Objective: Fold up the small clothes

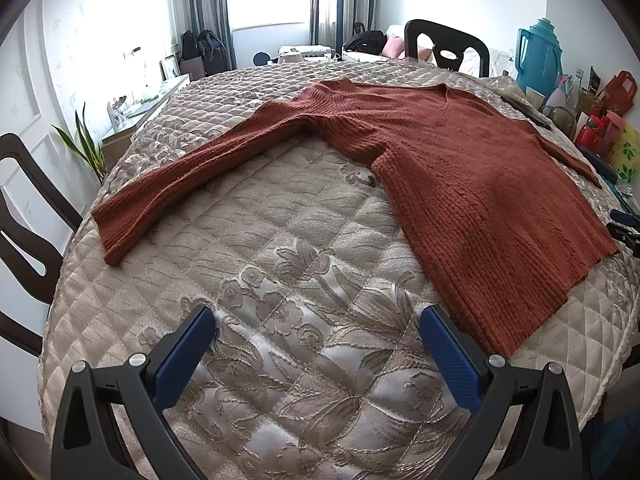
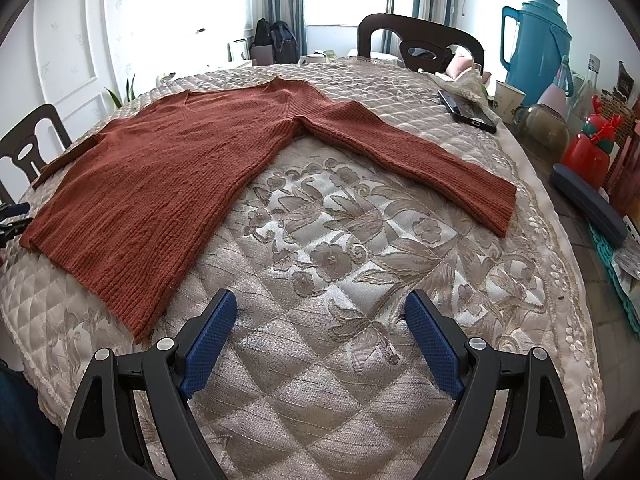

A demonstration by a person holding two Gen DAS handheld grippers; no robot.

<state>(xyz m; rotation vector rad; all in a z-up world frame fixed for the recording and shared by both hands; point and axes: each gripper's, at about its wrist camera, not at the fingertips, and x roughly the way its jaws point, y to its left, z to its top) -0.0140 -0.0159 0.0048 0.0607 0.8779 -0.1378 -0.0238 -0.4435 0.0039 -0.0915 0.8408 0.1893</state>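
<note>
rust knit sweater (image 1: 460, 168) flat, unfolded; left gripper (image 1: 318, 336) and right gripper (image 2: 320, 320) wide, empty. next: grab sleeves.

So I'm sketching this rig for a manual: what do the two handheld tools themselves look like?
Both look alike. The left tool has a black, angular plastic frame with triangular cut-outs, round silver pivot bolts, and two flat fingers faced with textured blue pads. The right tool has the same black frame, silver bolts and blue pads. No cables, markings, hands or sleeves are in view.
</note>
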